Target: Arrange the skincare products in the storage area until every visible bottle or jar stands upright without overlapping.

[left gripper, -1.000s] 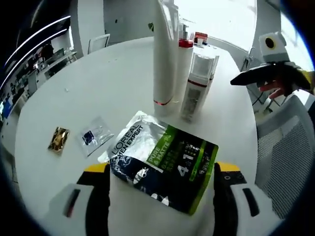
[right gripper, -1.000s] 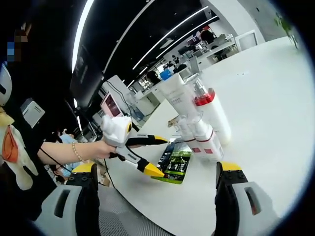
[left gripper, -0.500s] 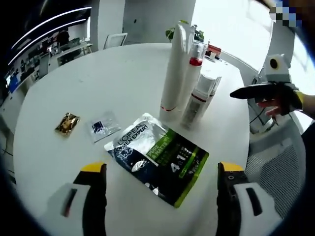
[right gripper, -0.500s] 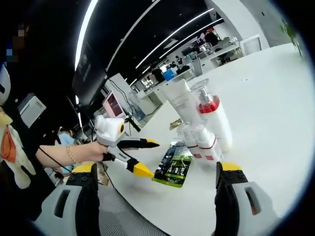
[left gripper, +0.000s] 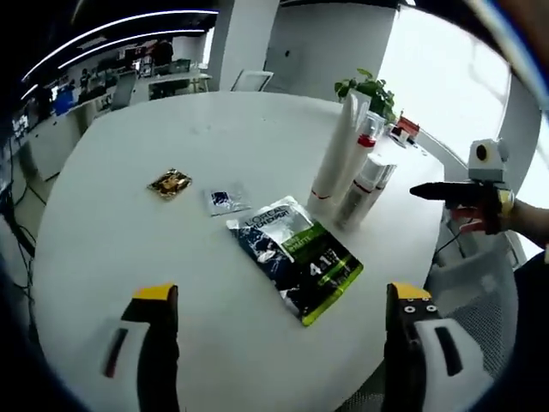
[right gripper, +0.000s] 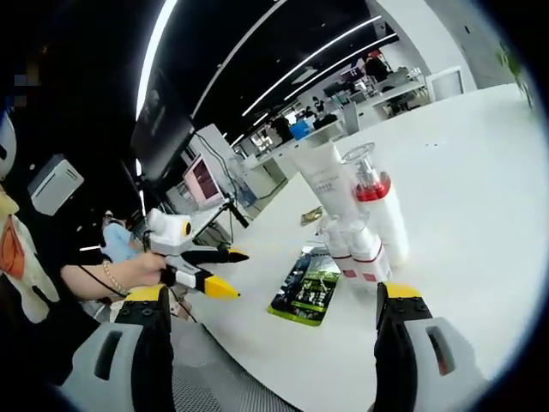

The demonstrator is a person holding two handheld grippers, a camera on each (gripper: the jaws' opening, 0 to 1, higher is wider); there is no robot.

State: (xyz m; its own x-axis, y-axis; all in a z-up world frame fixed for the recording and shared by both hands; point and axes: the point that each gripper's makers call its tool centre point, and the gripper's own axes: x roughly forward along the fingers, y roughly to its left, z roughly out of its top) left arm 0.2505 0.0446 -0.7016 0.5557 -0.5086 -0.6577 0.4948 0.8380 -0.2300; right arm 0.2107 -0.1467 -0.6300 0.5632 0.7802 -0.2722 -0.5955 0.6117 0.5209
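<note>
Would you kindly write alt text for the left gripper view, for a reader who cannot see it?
A round white table holds a cluster of upright white bottles, with a green and black pouch and two small sachets lying flat near them. The left hand-held gripper is open and empty in the foreground; the right hand-held gripper enters from the right.

1. The small print on the green and black pouch (left gripper: 296, 258) is reading too small to make out beyond its largest letters
2. The gold sachet (left gripper: 169, 183) and the clear sachet (left gripper: 225, 201) are showing no legible marking
3. The tall white tube (right gripper: 319, 178) is covering part of the red-collared bottle (right gripper: 375, 199) behind it, and the two short pump bottles (right gripper: 353, 251) are overlapping each other
4. The far office desks (left gripper: 111, 77) are blurring into dim shapes
</note>
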